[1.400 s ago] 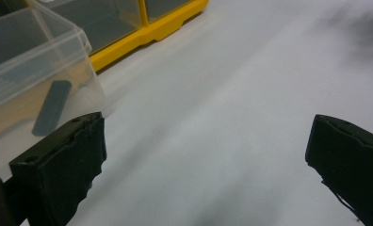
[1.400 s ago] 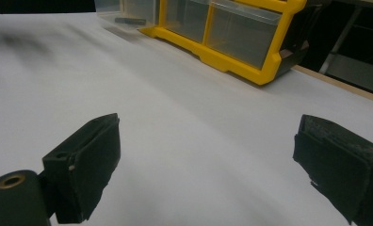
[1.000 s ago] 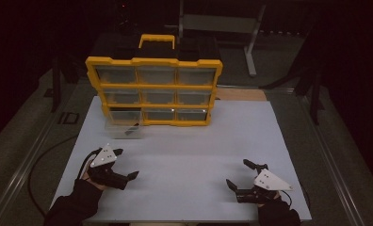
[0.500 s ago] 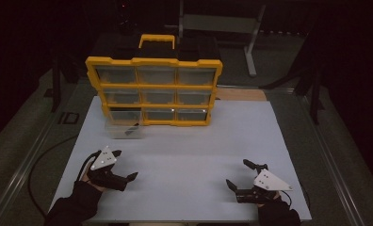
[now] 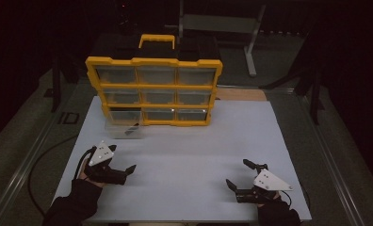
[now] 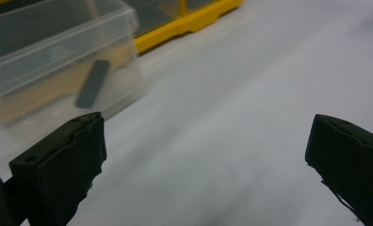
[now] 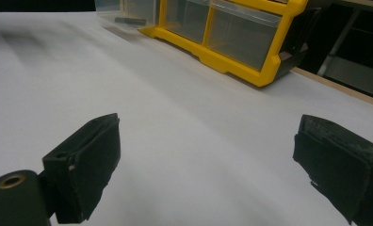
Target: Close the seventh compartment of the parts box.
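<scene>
In the high view, a yellow organiser (image 5: 154, 92) with clear drawers stands upright at the far edge of the white desk (image 5: 194, 155). One clear drawer (image 5: 123, 129) has been pulled out and sits on the desk in front of the organiser's lower left slot, touching or just beside it, with a small dark part (image 5: 130, 128) inside. The left gripper (image 5: 124, 164) lies near the desk's near left corner, jaws spread and holding nothing. The right gripper (image 5: 237, 174) rests near the near right corner, also spread and holding nothing.

In the left gripper view, the drawer (image 6: 57, 61) lies ahead and off to one side of the parted jaws. Its smooth, light walls could slide or tip if pinched off-centre, spilling the part (image 6: 93, 84).

In the right gripper view, the organiser (image 7: 227, 33) stands well apart beyond the open jaws. No brand, label or writing can be read anywhere.
</scene>
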`<state>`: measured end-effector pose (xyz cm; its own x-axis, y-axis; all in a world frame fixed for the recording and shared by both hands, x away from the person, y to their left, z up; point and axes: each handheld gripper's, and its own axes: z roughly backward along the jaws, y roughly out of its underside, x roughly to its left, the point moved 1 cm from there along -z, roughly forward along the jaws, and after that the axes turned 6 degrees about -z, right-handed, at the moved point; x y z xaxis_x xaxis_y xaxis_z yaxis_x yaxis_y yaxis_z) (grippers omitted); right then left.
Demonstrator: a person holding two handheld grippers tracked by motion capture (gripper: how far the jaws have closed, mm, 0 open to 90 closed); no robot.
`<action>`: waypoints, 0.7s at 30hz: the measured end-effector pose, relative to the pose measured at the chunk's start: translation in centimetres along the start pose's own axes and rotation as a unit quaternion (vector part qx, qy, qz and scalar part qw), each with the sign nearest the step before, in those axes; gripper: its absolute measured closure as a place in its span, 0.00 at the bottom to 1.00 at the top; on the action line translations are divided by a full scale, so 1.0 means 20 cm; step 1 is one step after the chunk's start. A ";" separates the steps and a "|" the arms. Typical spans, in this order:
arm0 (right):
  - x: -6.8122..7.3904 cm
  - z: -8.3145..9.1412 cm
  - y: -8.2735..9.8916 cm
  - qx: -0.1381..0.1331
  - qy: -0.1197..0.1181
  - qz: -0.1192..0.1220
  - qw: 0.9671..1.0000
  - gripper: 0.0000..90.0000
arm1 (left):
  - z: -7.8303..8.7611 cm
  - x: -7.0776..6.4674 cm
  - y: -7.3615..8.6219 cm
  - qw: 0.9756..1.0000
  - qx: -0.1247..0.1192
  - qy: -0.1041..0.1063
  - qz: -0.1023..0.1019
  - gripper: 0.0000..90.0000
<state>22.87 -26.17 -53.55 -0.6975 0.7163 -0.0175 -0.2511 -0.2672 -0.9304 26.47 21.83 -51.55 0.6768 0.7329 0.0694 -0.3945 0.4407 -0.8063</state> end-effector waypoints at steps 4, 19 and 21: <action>0.00 0.00 0.00 0.001 -0.001 -0.002 1.000 0.09 | 0.00 0.00 -0.01 0.999 0.003 -0.033 0.010 0.00; 0.00 0.00 0.00 0.001 -0.002 -0.003 1.000 0.09 | -0.06 0.00 0.01 0.993 0.045 -0.094 0.048 0.00; 0.00 0.00 0.00 0.000 -0.002 -0.003 1.000 0.09 | -0.08 0.00 0.03 0.994 0.043 -0.089 0.052 0.00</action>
<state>22.92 -26.22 -53.61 -0.6984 0.7156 -0.0104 -0.2549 -0.2623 -0.9307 27.15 21.23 -52.86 0.5128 0.8530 0.0971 -0.5127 0.3950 -0.7623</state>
